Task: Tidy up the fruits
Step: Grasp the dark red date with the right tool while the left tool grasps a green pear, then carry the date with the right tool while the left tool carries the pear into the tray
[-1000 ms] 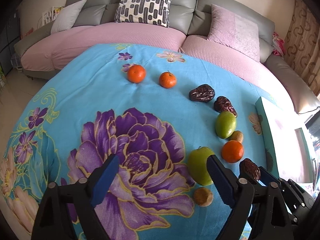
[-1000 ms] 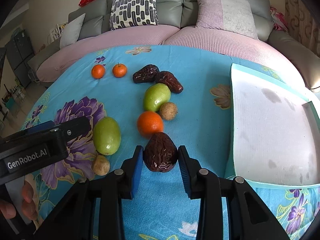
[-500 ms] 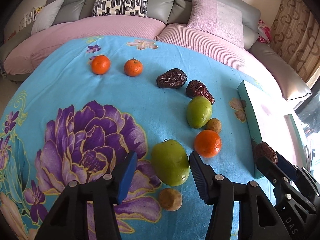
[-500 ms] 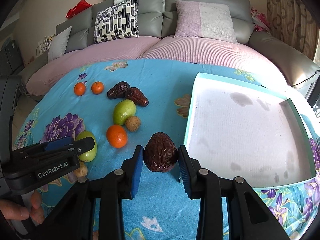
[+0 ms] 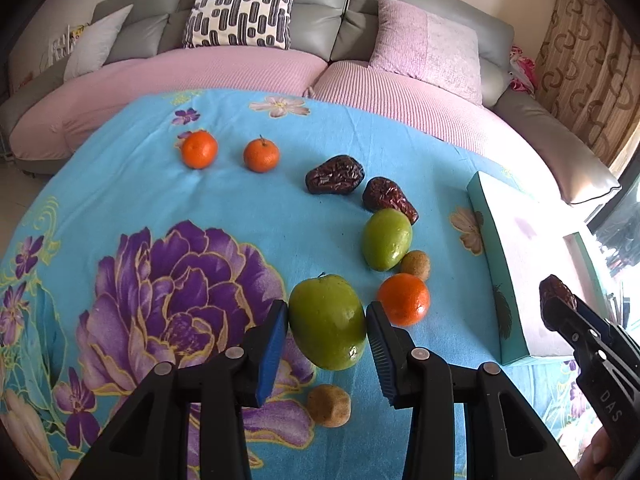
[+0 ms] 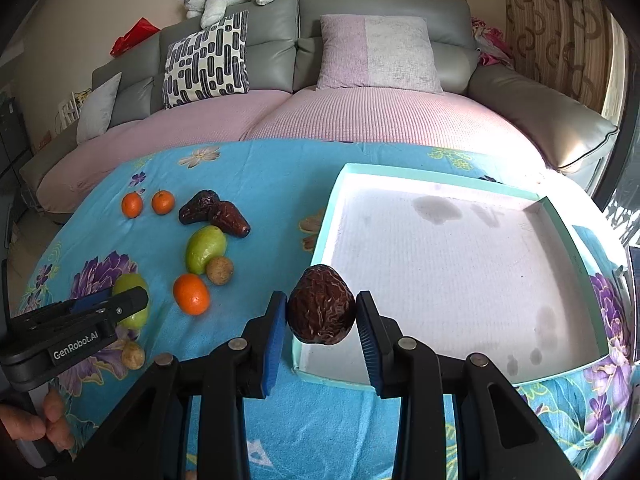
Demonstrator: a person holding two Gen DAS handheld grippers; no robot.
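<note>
The right gripper (image 6: pixel 322 320), clamping a wrinkled dark-brown date (image 6: pixel 321 305), has carried it over the shallow teal-rimmed tray (image 6: pixel 568 236) edge; the left gripper (image 5: pixel 327 330) has closed in around the large green fruit (image 5: pixel 327 322) at 6 o'clock, so both placements advance

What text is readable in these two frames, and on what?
"GenRobot.AI": white lettering on the black body of the left claw, right wrist view.
"DAS": on the black body of the right claw, left wrist view; the print may run on out of sight.
Papers or booklets at the sofa's far left end: any print is too small and blurred to read.
Nothing else legible.
</note>
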